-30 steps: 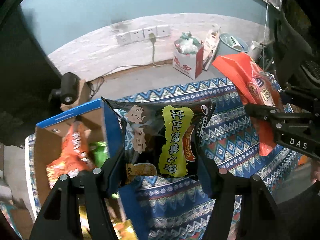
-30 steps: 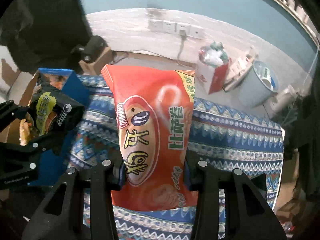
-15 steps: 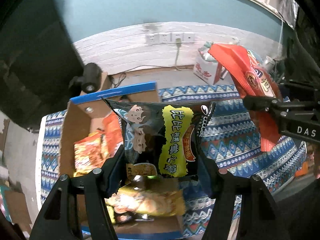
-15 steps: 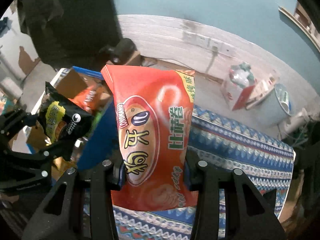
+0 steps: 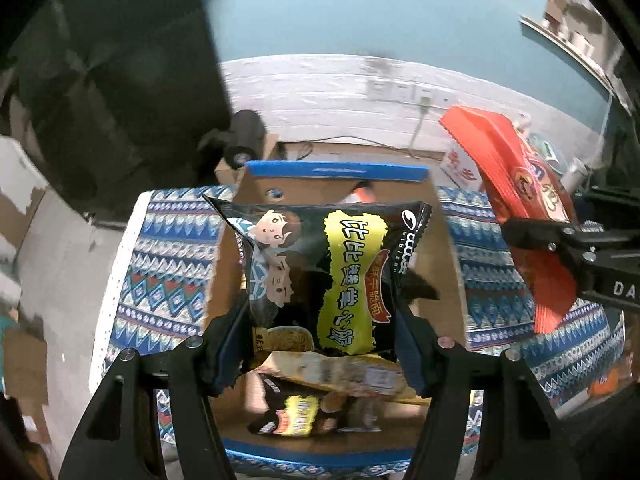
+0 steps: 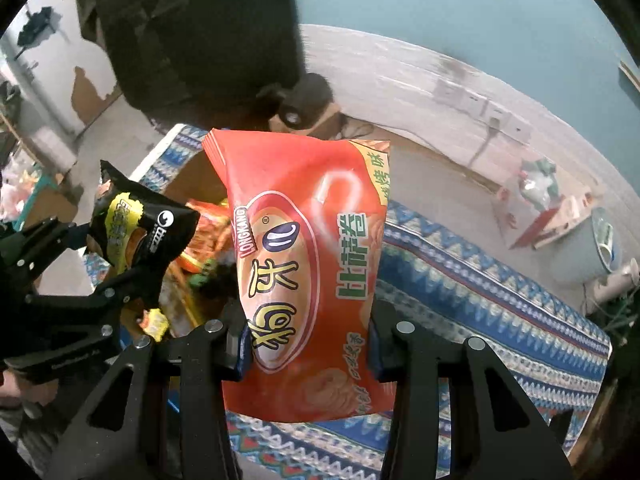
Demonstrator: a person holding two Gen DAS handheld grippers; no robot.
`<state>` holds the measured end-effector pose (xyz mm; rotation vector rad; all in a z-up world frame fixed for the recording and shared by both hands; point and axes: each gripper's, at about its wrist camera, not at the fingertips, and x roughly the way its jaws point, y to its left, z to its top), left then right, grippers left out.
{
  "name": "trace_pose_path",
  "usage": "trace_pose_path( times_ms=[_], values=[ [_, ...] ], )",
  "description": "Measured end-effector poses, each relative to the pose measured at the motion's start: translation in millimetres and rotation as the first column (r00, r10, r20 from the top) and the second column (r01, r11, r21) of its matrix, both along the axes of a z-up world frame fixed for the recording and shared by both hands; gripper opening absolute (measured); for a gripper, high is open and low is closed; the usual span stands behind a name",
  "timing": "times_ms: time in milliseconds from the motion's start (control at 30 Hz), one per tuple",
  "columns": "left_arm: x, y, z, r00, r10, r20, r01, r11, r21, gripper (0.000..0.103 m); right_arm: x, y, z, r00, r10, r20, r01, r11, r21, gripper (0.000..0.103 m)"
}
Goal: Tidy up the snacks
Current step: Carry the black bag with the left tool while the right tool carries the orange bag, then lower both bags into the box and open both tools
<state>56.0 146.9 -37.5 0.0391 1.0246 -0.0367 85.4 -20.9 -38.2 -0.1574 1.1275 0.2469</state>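
Both grippers have swung sideways across the patterned cloth [image 5: 172, 264] since the earlier frames, and the cardboard box [image 5: 336, 172], which sat off to the left a second ago, now lies right under the left gripper [image 5: 320, 344]. Left gripper clamped on the lower part of the black noodle packet [image 5: 332, 276], packet upright, hanging over the open box; more snack packs [image 5: 332, 372] already lie inside, blurry. Right gripper [image 6: 306, 344] clamped on the red biscuit bag [image 6: 308, 264], also upright, positioned over the cloth just beside the box's right side, not yet above the opening as far as I can tell. Grips look unchanged from before, same hold points on both bags. Step in hand: carrying two snacks to the box for drop-off. Next move likely calls for lowering the black packet into the box and spreading the jaws, then bringing the red bag over the opening. Watch for the two grippers crowding each other, and the red bag catching on the box wall.
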Motion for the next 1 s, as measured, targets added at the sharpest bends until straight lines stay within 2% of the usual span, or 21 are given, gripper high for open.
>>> trace_pose_path(
  times_ms=[400,567,767,1000],
  values=[
    [-1.0,40.2,-20.0,0.996,0.075,-0.044,-0.075,0.997,-0.013,0.068,19.4,46.7,-28.5,0.997,0.045,-0.067,-0.044,0.999,0.011,0.042],
    [-1.1,43.1,-23.9,0.993,0.105,-0.052,-0.103,0.994,0.042,0.073,24.4,47.5,-37.9,0.993,0.034,-0.112,-0.025,0.997,0.075,0.051],
    [-6.5,42.9,-12.4,0.994,0.11,-0.009,-0.109,0.991,0.072,0.087,23.3,43.7,-33.9,0.995,0.017,-0.098,-0.008,0.996,0.093,0.06],
    [-9.7,37.2,-4.7,0.996,0.088,0.001,-0.088,0.991,0.098,0.088,18.6,37.7,-14.3,0.999,-0.002,-0.05,0.008,0.994,0.11,0.065]
  ],
)
